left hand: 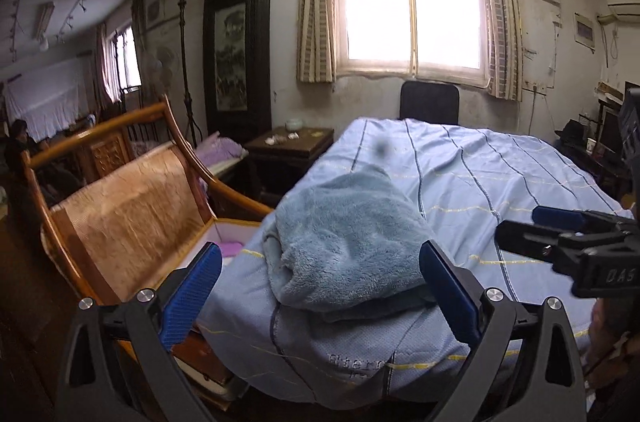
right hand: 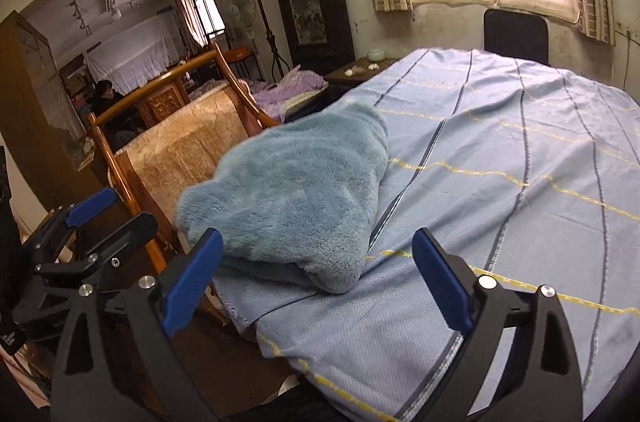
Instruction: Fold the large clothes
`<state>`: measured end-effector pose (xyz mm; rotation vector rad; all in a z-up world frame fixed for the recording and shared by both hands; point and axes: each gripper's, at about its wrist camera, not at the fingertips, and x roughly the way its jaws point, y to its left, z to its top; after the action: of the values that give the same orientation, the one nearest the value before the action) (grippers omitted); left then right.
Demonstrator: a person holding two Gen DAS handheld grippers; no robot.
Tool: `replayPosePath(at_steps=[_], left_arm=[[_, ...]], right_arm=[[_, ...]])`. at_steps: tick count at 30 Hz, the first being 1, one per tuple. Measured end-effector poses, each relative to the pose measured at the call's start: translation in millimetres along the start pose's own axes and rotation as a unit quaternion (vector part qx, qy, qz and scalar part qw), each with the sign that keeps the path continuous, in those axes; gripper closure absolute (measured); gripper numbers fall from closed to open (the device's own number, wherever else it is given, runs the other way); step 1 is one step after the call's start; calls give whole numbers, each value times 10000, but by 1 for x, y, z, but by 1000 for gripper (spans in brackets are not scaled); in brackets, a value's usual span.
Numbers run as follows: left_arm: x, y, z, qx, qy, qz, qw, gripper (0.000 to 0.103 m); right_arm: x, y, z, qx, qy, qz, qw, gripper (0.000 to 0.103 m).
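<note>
The fleece garment (left hand: 344,242), a thick pale blue piece, lay on the bed (left hand: 500,174) as a folded bundle, near the corner of the striped blue sheet, beside the wooden bed end (left hand: 132,218). In the right wrist view the same bundle (right hand: 292,194) showed a rounded top and a layered edge below, so it seemed to be folded over more than once.

The left hand-held gripper (left hand: 320,290) stood wide, and nothing was between its blue pads. The right hand-held gripper (right hand: 318,282) also stood wide and empty; it was just in front of the bundle, apart from it.

In my judgement the folding itself was nearly complete, and this was the release after the last fold. The next move would probably need only a check of the shape: if an edge stuck out, one hand-held gripper should pinch it and tuck it in. The soft fleece could spring open again.
</note>
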<state>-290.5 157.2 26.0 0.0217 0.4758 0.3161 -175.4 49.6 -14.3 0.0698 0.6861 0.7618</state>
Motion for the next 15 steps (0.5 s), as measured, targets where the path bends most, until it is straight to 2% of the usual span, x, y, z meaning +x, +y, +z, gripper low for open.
replayPosePath(at_steps=[5, 8, 13, 15], left_arm=[[-29, -6, 5, 19, -316, 271, 9991, 4], [-41, -5, 7, -11, -481, 285, 9984, 4], [-51, -14, 7, 82, -497, 251, 9984, 4], [-49, -15, 5, 62, -414, 233, 9989, 4]], right_arm=[[-43, 9, 0, 14, -349, 117, 9993, 5], [-66, 18, -3, -94, -552, 135, 9983, 5], [-96, 34, -7, -365, -902, 73, 9952, 5], [-104, 40, -9, -583, -1109, -130, 9920, 5]])
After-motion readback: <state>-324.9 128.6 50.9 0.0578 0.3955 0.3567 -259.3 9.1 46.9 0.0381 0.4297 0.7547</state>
